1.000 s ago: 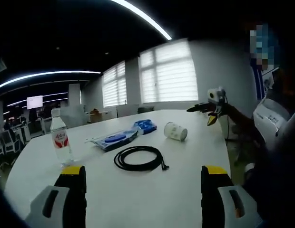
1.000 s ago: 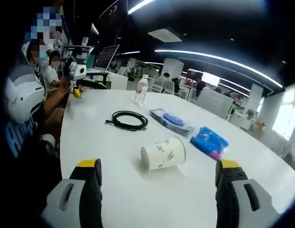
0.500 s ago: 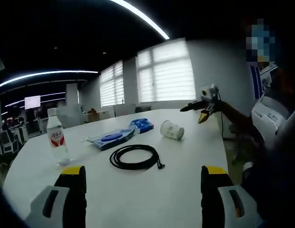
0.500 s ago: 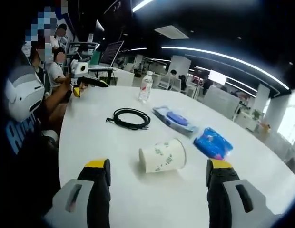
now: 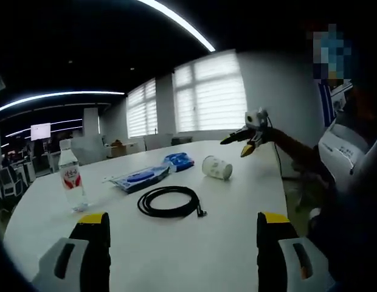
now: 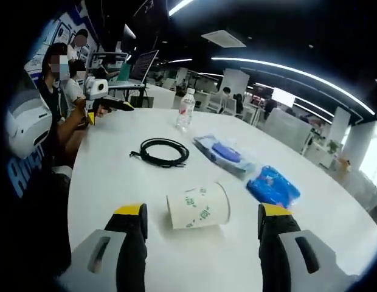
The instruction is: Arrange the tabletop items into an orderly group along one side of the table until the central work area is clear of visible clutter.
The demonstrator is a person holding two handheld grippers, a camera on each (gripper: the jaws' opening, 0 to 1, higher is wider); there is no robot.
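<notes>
A white paper cup (image 6: 197, 207) with green print lies on its side on the white table (image 6: 115, 182). My right gripper (image 6: 202, 210) is open, with the cup lying in line between its two yellow-tipped jaws and no contact visible. In the left gripper view the cup (image 5: 216, 168) lies far across the table, with the right gripper (image 5: 246, 135) hovering just beyond it. My left gripper (image 5: 183, 218) is open over bare table, short of a black cable coil (image 5: 167, 202). A hand holds the left gripper (image 6: 97, 97) at the table's far left edge.
A water bottle (image 5: 70, 176) stands upright at the left. A blue flat pouch (image 5: 140, 178) and a blue tissue pack (image 5: 178, 161) lie behind the cable. The cable (image 6: 161, 152), bottle (image 6: 186, 109), pouch (image 6: 222, 153) and tissue pack (image 6: 273, 185) lie beyond the cup. Seated people (image 6: 70, 85) are past the table edge.
My right gripper has moved down toward the cup and its jaws have narrowed a little. The left gripper has barely moved.
</notes>
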